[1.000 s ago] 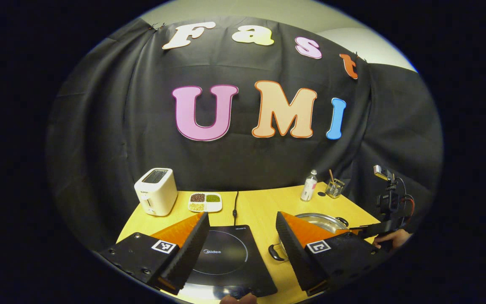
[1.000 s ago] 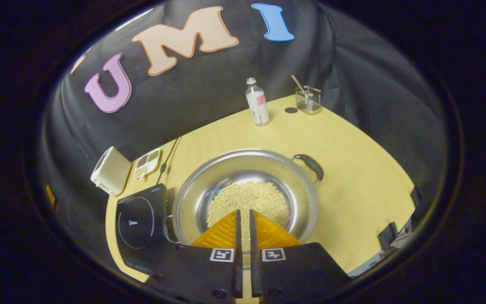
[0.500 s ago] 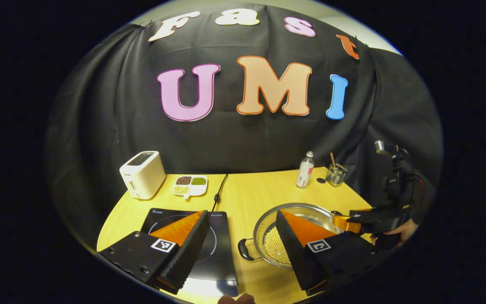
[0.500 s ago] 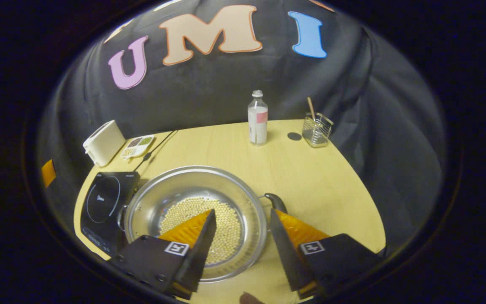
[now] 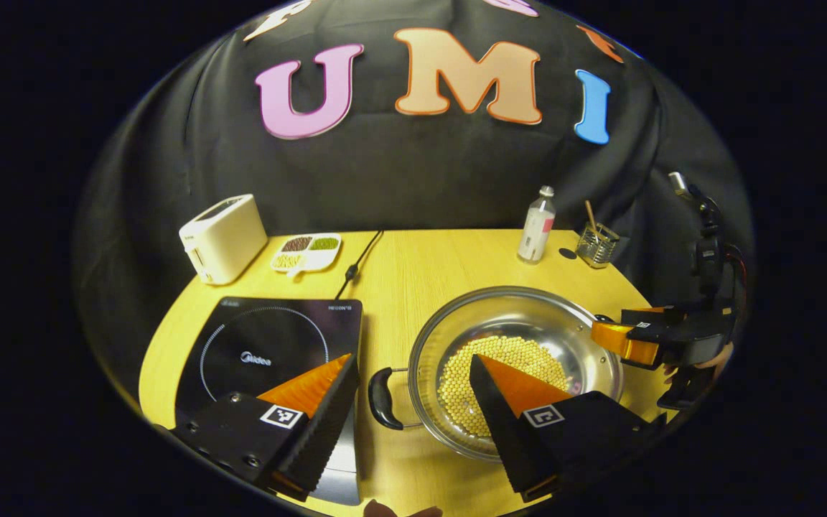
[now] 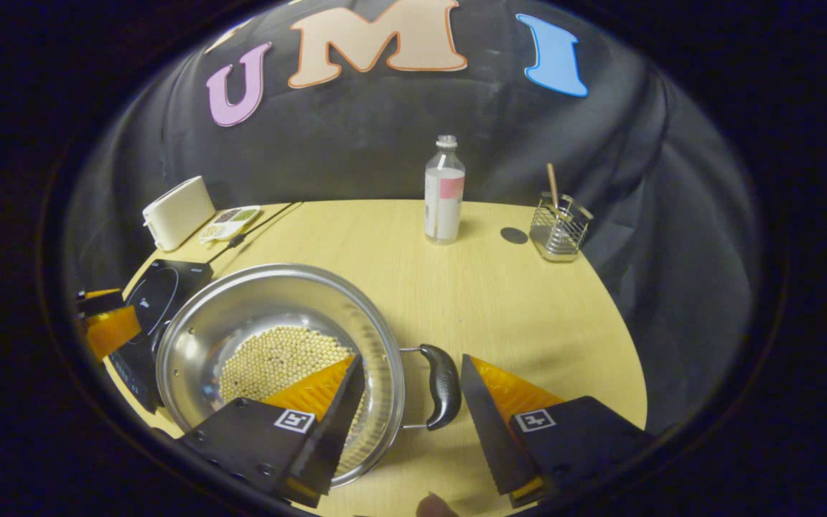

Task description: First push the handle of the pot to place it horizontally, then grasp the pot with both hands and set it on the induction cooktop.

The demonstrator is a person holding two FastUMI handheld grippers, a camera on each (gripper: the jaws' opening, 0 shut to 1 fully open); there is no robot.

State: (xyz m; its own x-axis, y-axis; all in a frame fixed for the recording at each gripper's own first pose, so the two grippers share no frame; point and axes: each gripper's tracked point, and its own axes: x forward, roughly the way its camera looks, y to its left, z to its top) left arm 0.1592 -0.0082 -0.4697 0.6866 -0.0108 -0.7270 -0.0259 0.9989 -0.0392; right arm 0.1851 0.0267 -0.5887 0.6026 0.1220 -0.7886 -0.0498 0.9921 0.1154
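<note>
A steel pot (image 5: 586,350) with yellow beans in it sits on the wooden table, right of the black induction cooktop (image 5: 270,345). Its two black handles point left and right. My left gripper (image 5: 410,357) is open, and the pot's left handle (image 5: 382,398) lies between its fingers without touching them. In the right gripper view the right gripper (image 6: 412,357) is open around the pot's right handle (image 6: 444,384), with one finger over the pot (image 6: 202,345). The right gripper (image 5: 643,337) also shows at the pot's far side in the left gripper view.
At the table's back stand a white toaster (image 5: 221,237), a divided dish of beans (image 5: 306,251), a bottle (image 5: 537,233) and a wire holder (image 5: 596,244). A power cable (image 5: 356,266) runs back from the cooktop. The table's edge (image 6: 622,359) curves close on the right.
The right gripper went from shut to open and swung from over the pot to its right handle. The left gripper shifted from the cooktop toward the pot's left handle and tilted downward.
</note>
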